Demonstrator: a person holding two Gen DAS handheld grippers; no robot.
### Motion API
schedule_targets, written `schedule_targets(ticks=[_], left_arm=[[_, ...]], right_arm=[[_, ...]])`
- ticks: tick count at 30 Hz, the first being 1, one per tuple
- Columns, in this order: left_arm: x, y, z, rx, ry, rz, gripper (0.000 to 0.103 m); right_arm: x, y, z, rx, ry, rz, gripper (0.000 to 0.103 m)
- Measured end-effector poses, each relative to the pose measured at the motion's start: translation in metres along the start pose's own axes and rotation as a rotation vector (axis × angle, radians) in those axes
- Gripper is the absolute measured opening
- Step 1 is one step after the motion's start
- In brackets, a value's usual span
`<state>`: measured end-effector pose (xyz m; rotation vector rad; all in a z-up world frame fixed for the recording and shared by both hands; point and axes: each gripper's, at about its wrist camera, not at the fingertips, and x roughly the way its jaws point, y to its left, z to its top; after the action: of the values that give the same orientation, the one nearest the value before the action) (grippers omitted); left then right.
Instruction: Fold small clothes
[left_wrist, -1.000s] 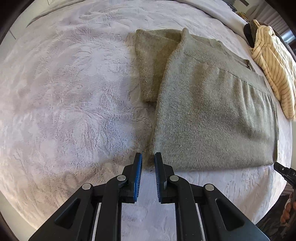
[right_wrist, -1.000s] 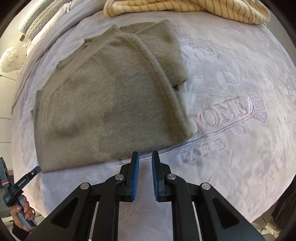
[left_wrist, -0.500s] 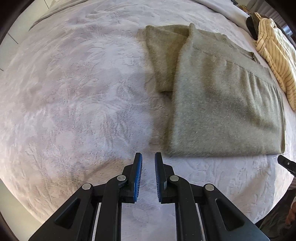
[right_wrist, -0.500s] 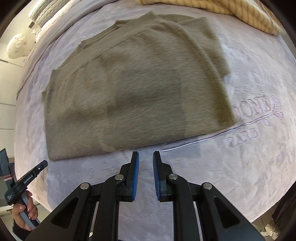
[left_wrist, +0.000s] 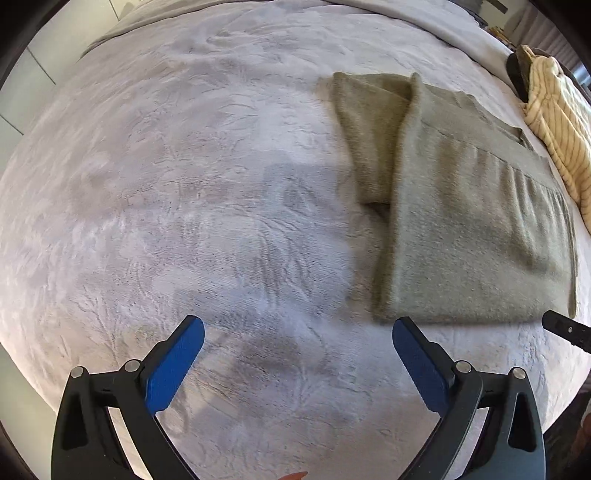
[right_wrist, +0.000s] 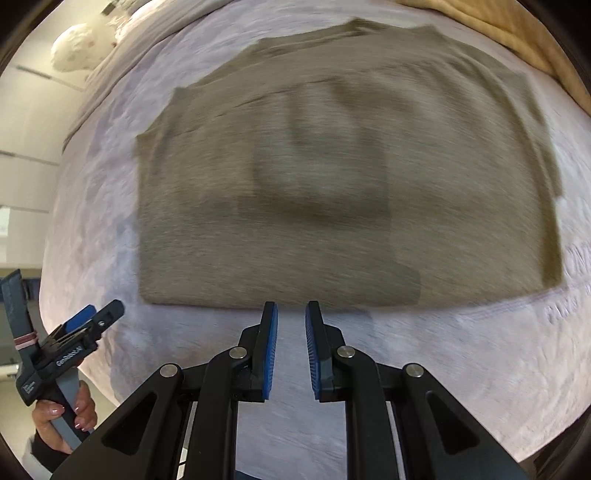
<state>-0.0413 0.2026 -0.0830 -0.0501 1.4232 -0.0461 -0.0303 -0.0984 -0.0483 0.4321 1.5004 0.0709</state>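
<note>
An olive green knit sweater (left_wrist: 461, 221) lies folded flat on the bed, one sleeve (left_wrist: 369, 140) showing beside its left fold. My left gripper (left_wrist: 297, 326) hangs over bare blanket to the left of the sweater's near corner; its jaws are opening wide, with nothing between them. In the right wrist view the sweater (right_wrist: 332, 184) fills the middle, blurred by motion. My right gripper (right_wrist: 291, 308) hovers just before the sweater's near hem. Its jaws are opening from a narrow gap and hold nothing. The left gripper (right_wrist: 85, 321) shows at the lower left, held by a hand.
A pale lilac embossed blanket (left_wrist: 184, 184) covers the bed. A cream striped garment (left_wrist: 557, 129) lies past the sweater's far side, with a dark object (left_wrist: 515, 74) next to it. The bed edge drops off at the left of the right wrist view, with a white rounded thing (right_wrist: 74, 48) beyond it.
My left gripper's jaws went from nearly shut to wide apart as it drew left, away from the sweater. My right gripper slid left along the near hem, and its gap widened slightly.
</note>
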Motion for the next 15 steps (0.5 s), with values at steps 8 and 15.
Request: schedule_targets(ticks=[8,15], left_arm=[[0.008,0.012,0.013,-0.015,-0.012,0.023,0.102],[0.019,0.024,0.026,-0.02,-0.023,0.047,0.102]], right_arm=[[0.018,0.045,0.019,-0.097,0.004,0.023,0.054],[0.034,0.059,0.041,-0.084,-0.016,0.077,0.054]])
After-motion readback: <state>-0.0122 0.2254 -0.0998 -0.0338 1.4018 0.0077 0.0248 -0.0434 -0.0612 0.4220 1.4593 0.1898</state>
